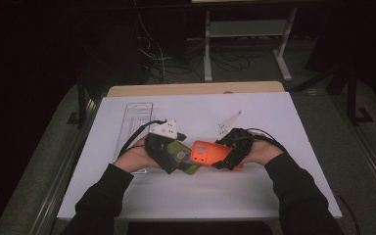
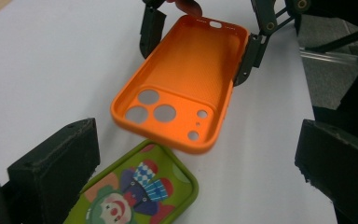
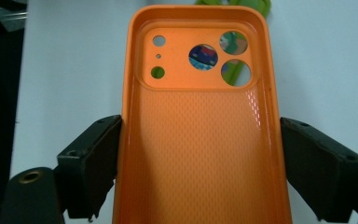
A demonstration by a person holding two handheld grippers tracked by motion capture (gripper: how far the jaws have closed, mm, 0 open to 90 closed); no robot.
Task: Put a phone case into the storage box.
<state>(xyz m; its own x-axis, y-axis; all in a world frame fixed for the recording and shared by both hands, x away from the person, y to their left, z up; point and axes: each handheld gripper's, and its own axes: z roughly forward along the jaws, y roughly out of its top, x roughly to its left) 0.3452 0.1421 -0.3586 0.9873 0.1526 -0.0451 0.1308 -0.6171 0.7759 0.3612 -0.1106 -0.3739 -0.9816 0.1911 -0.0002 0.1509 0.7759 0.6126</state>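
An orange phone case [image 1: 208, 152] [image 3: 200, 140], inner side up with its camera holes at the far end, is held above the white table top [image 1: 200, 196]. My right gripper [image 1: 221, 155] [image 3: 200, 158] is shut on it, one jaw pressing each long side, as the left gripper view also shows for the right gripper [image 2: 200, 42]. A green phone case [image 1: 182, 157] [image 2: 135, 196] with a clown picture sits just below the orange case's camera end. My left gripper [image 1: 174, 157] [image 2: 198, 163] has its jaws wide apart. The green case lies near one jaw, and bare table shows beside the other.
A long clear plastic tray [image 1: 138, 122] lies at the table's back left. A wooden strip [image 1: 196, 89] runs along the far edge. Beyond it, a white desk frame [image 1: 245, 29] and cables [image 1: 152, 54] stand on the dark floor.
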